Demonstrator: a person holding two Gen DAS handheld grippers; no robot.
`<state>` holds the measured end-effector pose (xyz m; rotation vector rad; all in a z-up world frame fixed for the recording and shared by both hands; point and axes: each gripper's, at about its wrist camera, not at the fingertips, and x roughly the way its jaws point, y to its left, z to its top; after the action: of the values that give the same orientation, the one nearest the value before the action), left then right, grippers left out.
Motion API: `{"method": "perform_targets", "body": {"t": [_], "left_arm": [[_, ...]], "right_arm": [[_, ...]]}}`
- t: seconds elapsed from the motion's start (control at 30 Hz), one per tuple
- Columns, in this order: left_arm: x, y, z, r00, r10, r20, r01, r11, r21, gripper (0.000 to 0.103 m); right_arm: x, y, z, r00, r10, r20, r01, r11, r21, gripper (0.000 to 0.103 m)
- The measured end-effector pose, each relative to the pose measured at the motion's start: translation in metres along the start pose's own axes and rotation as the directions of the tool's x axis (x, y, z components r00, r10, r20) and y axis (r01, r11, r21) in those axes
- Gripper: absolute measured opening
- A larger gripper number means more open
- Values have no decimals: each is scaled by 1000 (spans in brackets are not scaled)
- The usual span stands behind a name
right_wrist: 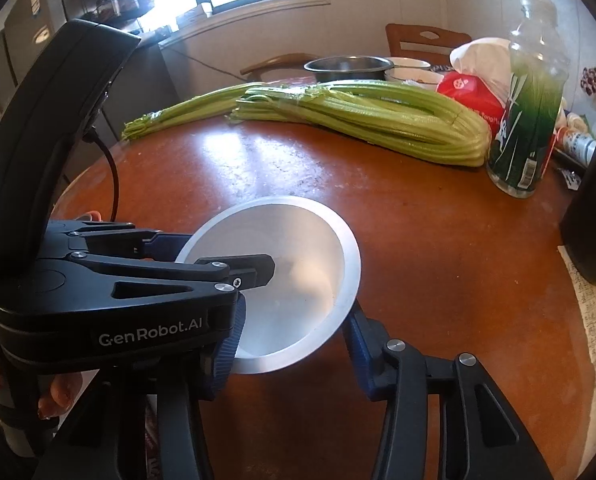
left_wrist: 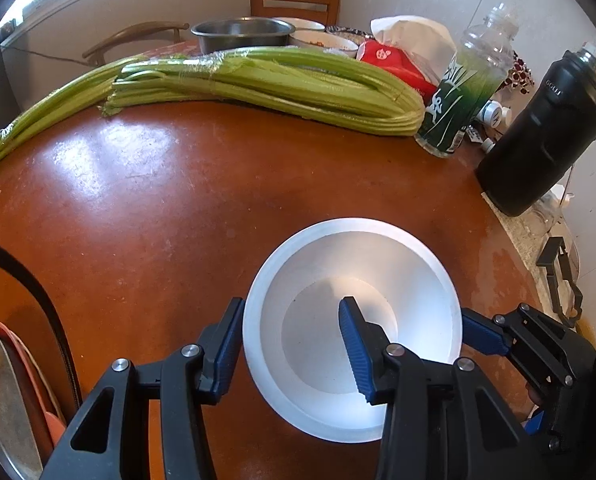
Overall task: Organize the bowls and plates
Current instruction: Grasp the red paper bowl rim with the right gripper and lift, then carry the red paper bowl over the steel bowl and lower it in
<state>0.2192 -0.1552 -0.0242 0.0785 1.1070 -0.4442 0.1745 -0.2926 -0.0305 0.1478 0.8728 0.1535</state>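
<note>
On the round brown bench, the biggest thing is a long bundle of celery lying across the far half. To its right stand a black flask and a clear bottle with a green label, upright and near each other. A steel basin sits behind the celery.

Both tongs angle steeply down at one white bowl on the bench's near side. The left tongs straddle the bowl's left wall. The outer finger lies against the outside of the rim. The inner finger hangs over the bowl's floor, clear of the wall, so these tongs stand narrow but loose, gripping nothing. The right wrist view shows a hand wrapped under the left tongs' body from below.

The right tongs come in from the bowl's other side, also set narrow. The bowl's near edge sits between their blue pads, and one pad touches the rim. Whether they press on it I cannot tell.

The bowl is matte white with a broad flat rim, flaring walls and a flat round floor. Whether it rests flat or tilts is unclear.

At the bench's near left edge, a metal plate lies on an orange plate.
</note>
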Motion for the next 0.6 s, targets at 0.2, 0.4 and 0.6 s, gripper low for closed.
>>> {"method": "perform_targets", "body": {"t": [0.2, 0.4, 0.6], "left_arm": [[-18, 0, -2, 999, 0, 39, 0, 1000, 0, 47], [-34, 3, -8, 998, 3, 68, -2, 1000, -8, 47], [-55, 7, -15, 994, 11, 107, -9, 1000, -19, 47]], "right_arm": [[-13, 9, 3, 1000, -6, 27, 7, 1000, -18, 50], [-24, 20, 3, 999, -7, 43, 9, 999, -38, 50], [-37, 33, 2, 998, 1, 67, 3, 998, -66, 50]]}}
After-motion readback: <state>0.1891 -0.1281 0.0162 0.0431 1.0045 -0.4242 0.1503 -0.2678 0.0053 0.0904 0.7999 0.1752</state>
